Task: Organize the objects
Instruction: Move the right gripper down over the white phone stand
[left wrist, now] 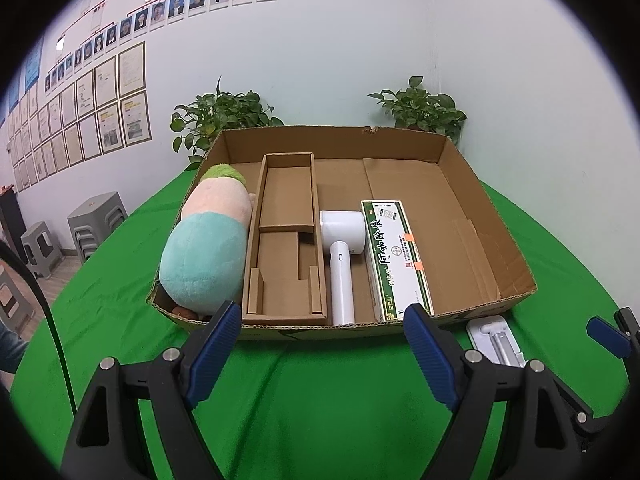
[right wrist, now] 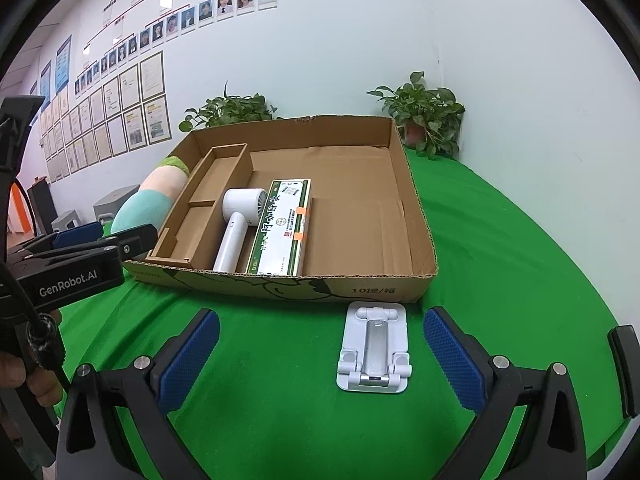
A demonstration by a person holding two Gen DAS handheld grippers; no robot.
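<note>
Sitting in one cardboard tray point(right wrist: 416, 216) are one plush point(left wrist: 208, 240), one hair dryer point(left wrist: 342, 248), one green box point(left wrist: 396, 256); one phone stand point(right wrist: 374, 348) is lying between spread right fingers point(right wrist: 452, 356), left fingers point(left wrist: 212, 344) spread, empty.

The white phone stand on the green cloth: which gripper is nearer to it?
Right. The right gripper is open with the phone stand lying between its fingers. The left gripper faces the cardboard box, with the stand off to its right.

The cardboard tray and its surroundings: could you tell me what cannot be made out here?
- Plush toy: its lower end is hidden by the cardboard tray wall in both views.
- Phone stand: left wrist view, mostly hidden by the left gripper.
- Green-and-white box: print too small to read.
</note>
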